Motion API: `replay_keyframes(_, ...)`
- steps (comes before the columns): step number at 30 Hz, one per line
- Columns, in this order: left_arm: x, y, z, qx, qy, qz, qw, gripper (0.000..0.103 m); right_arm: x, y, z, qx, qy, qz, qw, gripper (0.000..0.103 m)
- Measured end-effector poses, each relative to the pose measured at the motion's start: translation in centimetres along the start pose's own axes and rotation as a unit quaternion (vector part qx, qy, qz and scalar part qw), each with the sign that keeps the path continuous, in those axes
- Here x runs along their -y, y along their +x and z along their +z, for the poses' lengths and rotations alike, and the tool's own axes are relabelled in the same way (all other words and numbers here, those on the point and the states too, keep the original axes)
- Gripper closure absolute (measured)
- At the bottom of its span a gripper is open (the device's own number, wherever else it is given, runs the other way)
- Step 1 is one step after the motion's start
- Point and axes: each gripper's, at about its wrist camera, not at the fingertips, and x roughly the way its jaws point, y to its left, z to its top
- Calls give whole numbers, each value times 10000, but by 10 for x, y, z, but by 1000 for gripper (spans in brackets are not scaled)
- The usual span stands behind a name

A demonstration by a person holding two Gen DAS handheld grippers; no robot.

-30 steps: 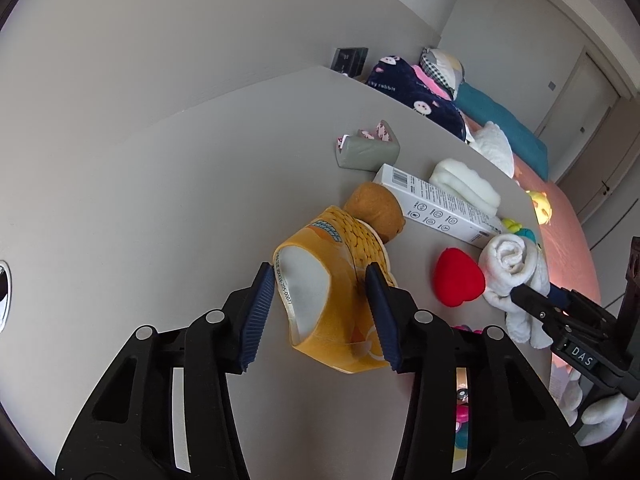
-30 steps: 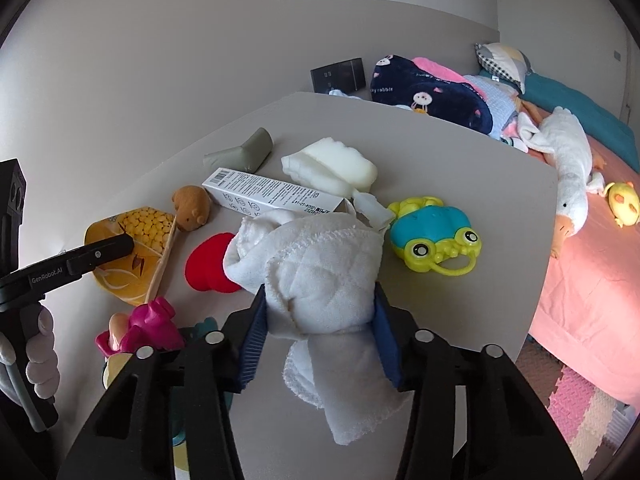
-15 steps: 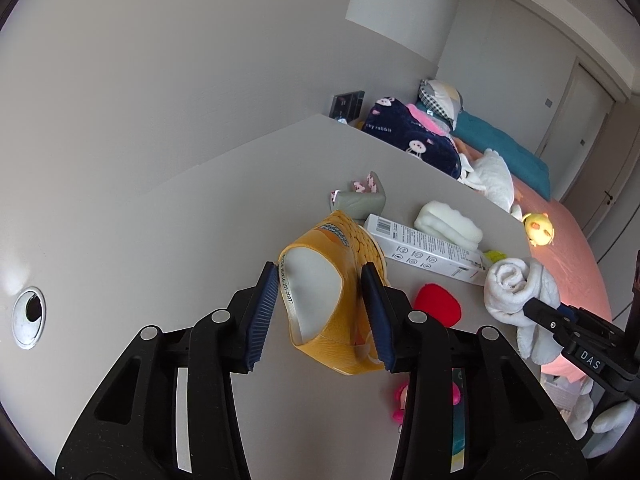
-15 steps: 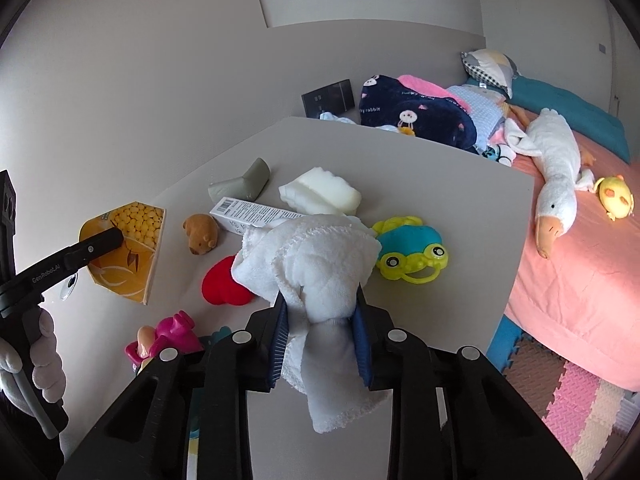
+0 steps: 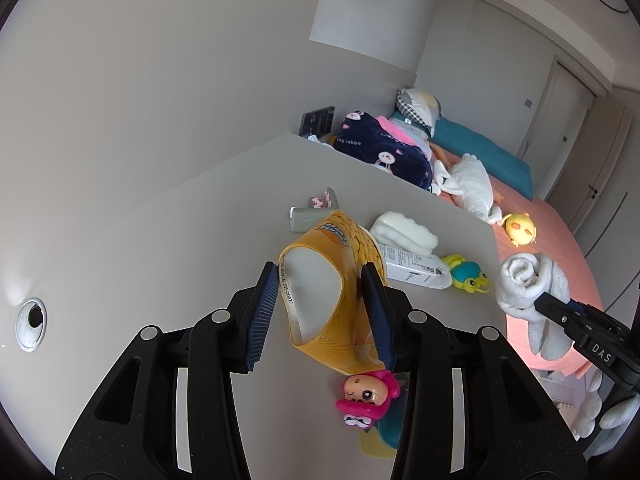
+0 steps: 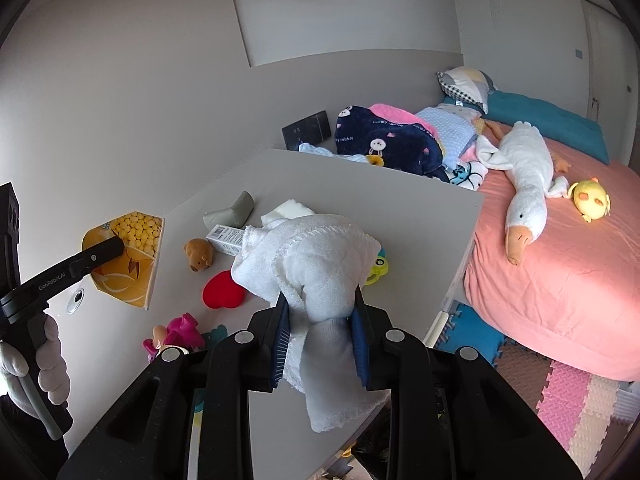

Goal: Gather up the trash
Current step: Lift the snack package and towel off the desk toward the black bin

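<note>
The right gripper (image 6: 319,334) is clenched on a white towel (image 6: 308,264), held up above the table (image 6: 420,216) near its front edge. The left gripper (image 5: 320,308) grasps a yellow snack box (image 5: 328,280), also lifted over the table, at its left side. On the table below lie a pink doll (image 5: 366,398), then a red heart (image 6: 222,290), a brown toy (image 6: 199,254) and a white carton (image 5: 412,270). Farther back sit a sponge (image 5: 404,232) and a grey pack (image 6: 232,214). Beyond the table, a goose plush (image 6: 522,184) lies on the bed (image 6: 568,288).

Bedroom with grey desk (image 6: 420,216)
Pale walls (image 5: 160,80); pink-sheeted bed (image 6: 560,280) beside it, foam floor mats (image 6: 568,392) below.
</note>
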Motion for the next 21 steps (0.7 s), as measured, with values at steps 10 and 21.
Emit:
replay_keyframes(10, 47, -9, -2, -14, 278, -212, 9994, 60, 28, -36, -6, 176, 171, -87, 9997, 74)
replay_keyframes(21, 107, -5, -11, -158, 629, -494, 9967, 60, 66, -73, -18, 370, 400, -340, 9979, 74)
